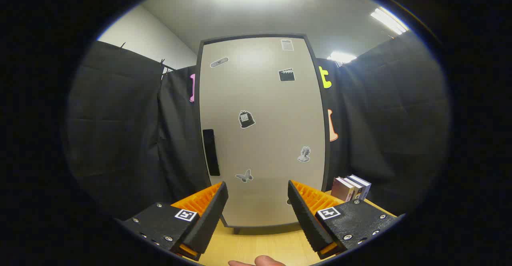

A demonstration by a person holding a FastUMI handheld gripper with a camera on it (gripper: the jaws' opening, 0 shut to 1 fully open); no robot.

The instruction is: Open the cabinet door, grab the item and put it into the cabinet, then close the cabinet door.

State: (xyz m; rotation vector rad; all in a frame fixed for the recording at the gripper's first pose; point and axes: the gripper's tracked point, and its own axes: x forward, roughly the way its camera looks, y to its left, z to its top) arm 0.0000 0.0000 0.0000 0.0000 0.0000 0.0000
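A tall beige cabinet (262, 130) with a dark frame stands upright on the wooden table, beyond my fingers. Its door is shut and carries several stickers. A dark vertical handle (211, 152) sits on the door's left side, at about mid height. My gripper (258, 194) is open, its fingers spread wide with nothing between them, pointing at the lower part of the door and well short of it. A few books (351, 187) stand upright to the right of the cabinet, just beyond my right finger.
The wooden table (260, 244) runs under the fingers up to the cabinet's foot. A person's fingertip (266, 261) shows at the near edge below the gripper. Black cloth walls close in on both sides and behind the cabinet.
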